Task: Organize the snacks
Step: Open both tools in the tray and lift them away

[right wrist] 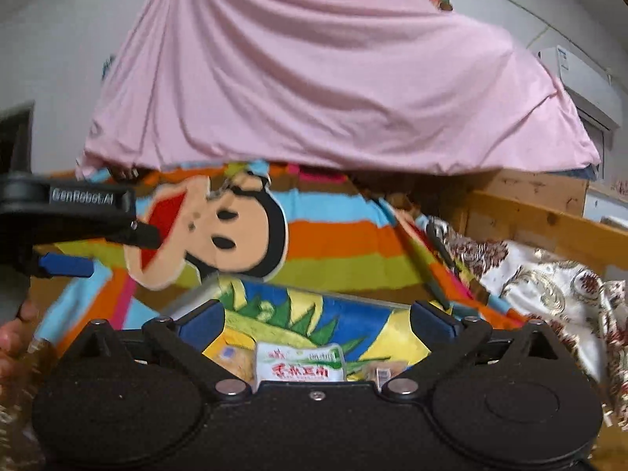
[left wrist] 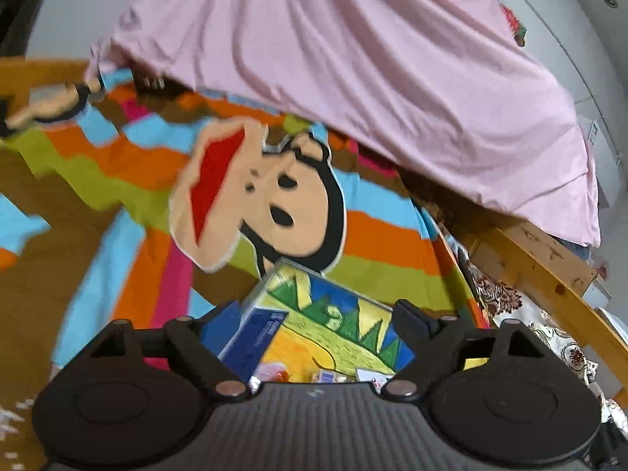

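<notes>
- Nearest my left tool, just past the black body, small snack packets lie in a heap at the bottom of the left wrist view; the print on them is too blurred to read
- My left tool stands wide, its blue-padded fingers either side of a colourful box painted yellow, green and blue; whether the pads touch the box I cannot tell
- My right tool also stands wide, its fingers either side of the same box, seen here from its own camera
- Just in front of my right tool a white and green snack packet with red characters lies against the box's yellow face, with a smaller packet to its right
- In the right wrist view my left tool shows at the left edge, its fingers apart and empty there
- Everything rests on a bed with a striped blanket in orange, blue, green and brown, bearing a big cartoon monkey face
- To the right a floral quilt lies bunched beside a wooden bed frame
- Farthest back a pink sheet hangs draped over the blanket's far edge, with a white wall behind
</notes>
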The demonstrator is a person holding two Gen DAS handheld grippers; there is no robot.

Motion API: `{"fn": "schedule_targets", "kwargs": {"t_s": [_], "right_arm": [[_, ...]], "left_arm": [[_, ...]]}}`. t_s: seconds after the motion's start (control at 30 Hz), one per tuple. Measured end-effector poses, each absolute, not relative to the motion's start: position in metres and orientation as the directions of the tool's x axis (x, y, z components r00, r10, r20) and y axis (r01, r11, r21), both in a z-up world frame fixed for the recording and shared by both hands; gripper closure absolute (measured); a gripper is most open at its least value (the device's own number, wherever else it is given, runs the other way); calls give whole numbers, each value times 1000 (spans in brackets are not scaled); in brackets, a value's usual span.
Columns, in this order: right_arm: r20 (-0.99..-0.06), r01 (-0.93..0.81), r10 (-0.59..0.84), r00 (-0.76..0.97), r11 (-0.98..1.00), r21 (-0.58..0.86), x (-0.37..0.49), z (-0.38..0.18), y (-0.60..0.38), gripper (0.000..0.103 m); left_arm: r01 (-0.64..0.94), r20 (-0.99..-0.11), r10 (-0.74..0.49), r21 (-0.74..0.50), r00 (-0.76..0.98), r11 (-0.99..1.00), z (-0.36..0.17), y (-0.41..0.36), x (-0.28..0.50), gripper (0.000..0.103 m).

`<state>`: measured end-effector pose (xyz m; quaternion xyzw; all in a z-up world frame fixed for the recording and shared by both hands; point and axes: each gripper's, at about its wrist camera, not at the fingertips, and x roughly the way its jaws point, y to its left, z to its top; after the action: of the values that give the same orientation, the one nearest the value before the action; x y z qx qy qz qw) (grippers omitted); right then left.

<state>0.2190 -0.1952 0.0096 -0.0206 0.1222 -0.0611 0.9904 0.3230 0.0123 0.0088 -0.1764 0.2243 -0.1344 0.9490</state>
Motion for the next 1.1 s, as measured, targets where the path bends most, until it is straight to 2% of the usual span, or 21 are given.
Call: {"fn": "schedule_targets", "kwargs": {"t_s": [0.2,0.33,0.63,0.77,0.97,1.1], "right_arm": [[-143,97,-105,984,993,-61,154,39,-197,1],[-105,96,-100,989,994,-42,114,50,-201,1],[-75,72,-63,995,989,132,26,53,-216,1],[-134,91,-70,988,984,153,7,48,-217,1],[-226,107,-63,972,977,185,-12,35,-212,1],[-313,138,-68,947,969,205,-16,21,-209,1]], "left_arm": [[153,-332,-281,-362,901,920,41,20,272,3],[142,-313,-262,-360,913,922,52,24,232,1],[171,-323,-270,-304,907,937,56,33,140,1],[158,-361,-286,-344,888,926,40,47,106,1],[131,-483,-254,-274,838,953,10,51,80,1],[120,-516,-242,-258,821,959,3,52,68,1]]}}
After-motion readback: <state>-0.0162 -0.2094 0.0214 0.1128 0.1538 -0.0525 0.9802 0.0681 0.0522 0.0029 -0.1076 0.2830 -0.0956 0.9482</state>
